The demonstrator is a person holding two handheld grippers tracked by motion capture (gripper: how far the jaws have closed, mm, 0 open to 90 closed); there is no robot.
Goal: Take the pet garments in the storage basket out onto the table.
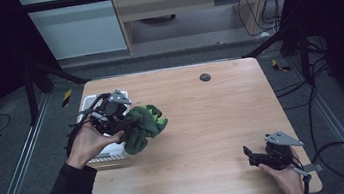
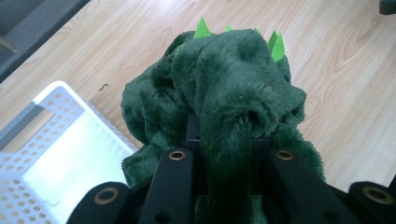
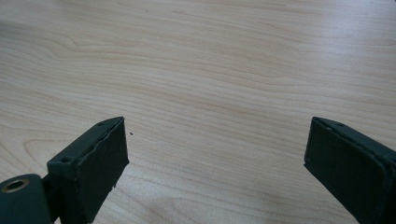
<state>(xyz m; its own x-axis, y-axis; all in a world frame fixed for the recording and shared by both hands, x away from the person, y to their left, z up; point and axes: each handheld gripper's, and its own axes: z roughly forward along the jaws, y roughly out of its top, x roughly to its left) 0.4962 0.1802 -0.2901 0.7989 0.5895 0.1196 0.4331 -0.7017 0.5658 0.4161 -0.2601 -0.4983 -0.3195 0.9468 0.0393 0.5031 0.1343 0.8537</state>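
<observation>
Beside the white basket [image 1: 91,101], the left claw [image 1: 122,126] pinches a green plush toy [image 1: 143,127] above the counter [image 1: 203,123]. The right claw [image 1: 249,157] rests spread wide, well apart.

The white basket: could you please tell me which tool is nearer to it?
Left. The left tool hangs at the white basket, gripping a green plush toy; the right tool rests across the table.

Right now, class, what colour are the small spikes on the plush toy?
Bright lime green spikes on the dark green plush toy; left gripper view.
</observation>
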